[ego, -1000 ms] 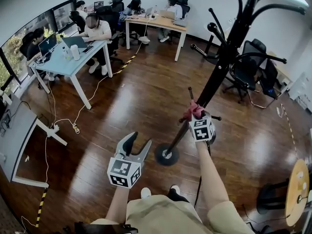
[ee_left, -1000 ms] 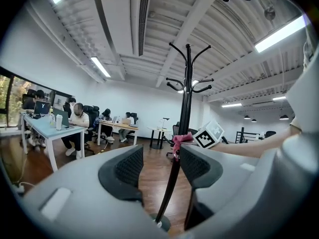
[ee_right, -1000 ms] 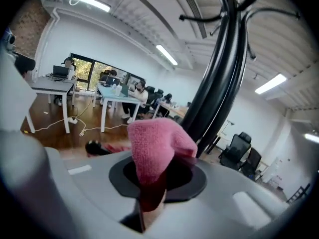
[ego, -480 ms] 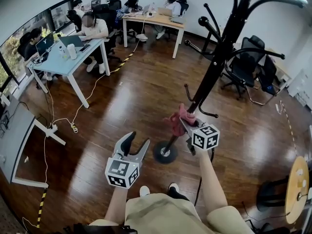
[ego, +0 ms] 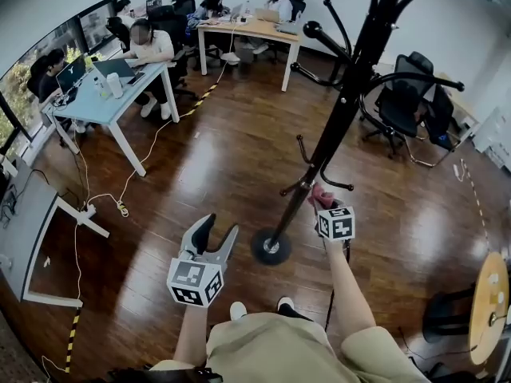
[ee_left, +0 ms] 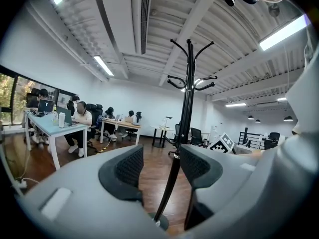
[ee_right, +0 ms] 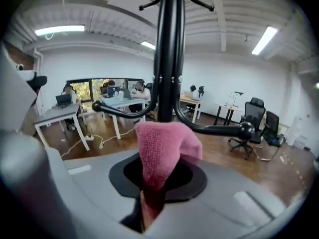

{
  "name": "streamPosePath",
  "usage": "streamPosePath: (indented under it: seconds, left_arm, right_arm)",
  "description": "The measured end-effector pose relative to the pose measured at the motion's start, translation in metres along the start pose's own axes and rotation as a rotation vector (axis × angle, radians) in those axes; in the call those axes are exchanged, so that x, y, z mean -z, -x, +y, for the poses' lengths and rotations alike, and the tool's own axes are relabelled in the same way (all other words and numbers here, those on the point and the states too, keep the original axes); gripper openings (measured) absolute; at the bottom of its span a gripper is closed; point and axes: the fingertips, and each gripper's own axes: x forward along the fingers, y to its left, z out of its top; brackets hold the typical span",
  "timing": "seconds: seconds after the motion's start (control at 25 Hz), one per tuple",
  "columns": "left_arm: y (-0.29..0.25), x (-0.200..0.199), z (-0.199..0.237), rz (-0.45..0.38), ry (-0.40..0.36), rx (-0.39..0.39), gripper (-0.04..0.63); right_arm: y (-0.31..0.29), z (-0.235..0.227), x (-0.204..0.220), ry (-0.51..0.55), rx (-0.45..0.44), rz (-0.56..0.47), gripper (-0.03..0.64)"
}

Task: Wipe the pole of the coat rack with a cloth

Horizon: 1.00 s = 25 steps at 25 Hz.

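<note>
Holding pink cloth (ee_right: 167, 143) up to pole (ego: 339, 126) of coat rack, at lower-hook level, contact not confirmable. Right hand-held gripper (ee_right: 149, 203) clamped on cloth's lower fold, leaving free end proud as wiping face. Left hand-held gripper (ee_left: 157, 171) parked wide open and empty, short of base (ego: 270, 248), clear of wiping path. Judged mid-wipe.

A pink cloth (ee_right: 167, 143) is clamped in the right gripper (ee_right: 157, 182) (jaws together), just before the black pole (ee_right: 168, 59).
</note>
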Motion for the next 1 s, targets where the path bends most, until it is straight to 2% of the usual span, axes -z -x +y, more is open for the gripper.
streamPosePath:
  seconds: [0.2,0.32,0.44,0.64,0.76,0.84,1.0]
  left_arm:
    - [-0.003,-0.008,-0.002,0.002,-0.015,-0.016,0.221]
    - [-0.005,-0.013,-0.005,0.0,-0.024,-0.03,0.221]
    - [-0.005,-0.016,-0.006,-0.005,-0.032,-0.052,0.213]
    - [-0.006,-0.014,-0.004,0.008,-0.035,-0.087,0.213]
    - [-0.009,-0.015,-0.005,0.014,-0.039,-0.102,0.213]
    - [-0.015,-0.016,-0.008,0.017,-0.044,-0.106,0.213]
    - [-0.026,-0.02,-0.017,0.023,-0.062,-0.097,0.213]
  right_arm:
    - [-0.031,0.028,-0.027,-0.121,-0.168,-0.081,0.041]
    - [-0.043,0.034,-0.036,-0.164,-0.211,-0.12,0.043]
    - [-0.044,0.037,-0.038,-0.016,-0.255,-0.169,0.041]
    - [-0.031,0.062,-0.036,0.117,-0.47,-0.232,0.041]
    - [-0.012,0.096,-0.035,0.21,-0.615,-0.27,0.041]
    - [0.001,0.117,-0.039,0.247,-0.681,-0.301,0.041]
    - [0.02,0.139,-0.043,0.249,-0.724,-0.324,0.041]
